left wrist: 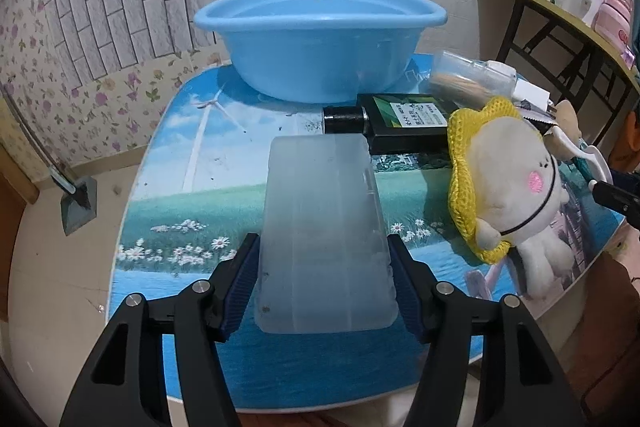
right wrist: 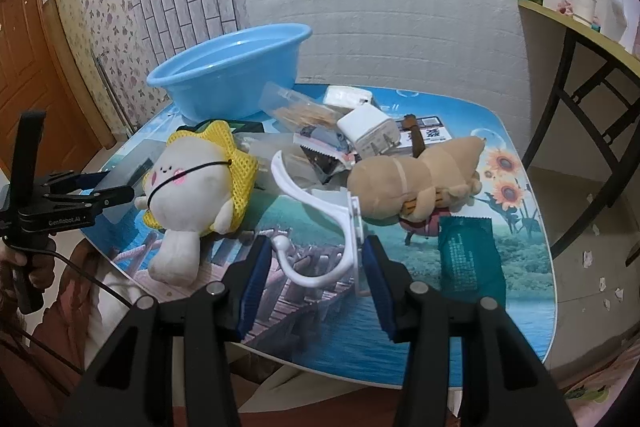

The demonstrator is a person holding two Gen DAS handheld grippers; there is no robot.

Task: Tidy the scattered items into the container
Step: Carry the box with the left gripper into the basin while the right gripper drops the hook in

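Observation:
My left gripper point(left wrist: 322, 263) is shut on a clear plastic box point(left wrist: 322, 227), held above the table in front of the blue basin point(left wrist: 316, 43). My right gripper point(right wrist: 314, 263) is shut on a white plastic hook point(right wrist: 320, 227), its jaws set wide around it. The basin also shows in the right wrist view point(right wrist: 228, 67), at the table's far left. A white plush with a yellow hood point(right wrist: 192, 183) lies left of the hook; it shows at the right in the left wrist view point(left wrist: 508, 183). A tan plush point(right wrist: 420, 179) lies beyond the hook.
A black bottle point(left wrist: 392, 123) lies in front of the basin. A white charger point(right wrist: 368, 135), a clear tube of swabs point(right wrist: 296, 111), small packets point(right wrist: 324, 147) and a green sachet point(right wrist: 468, 259) are scattered on the table point(right wrist: 500, 327). A shelf unit point(right wrist: 580, 67) stands to the right.

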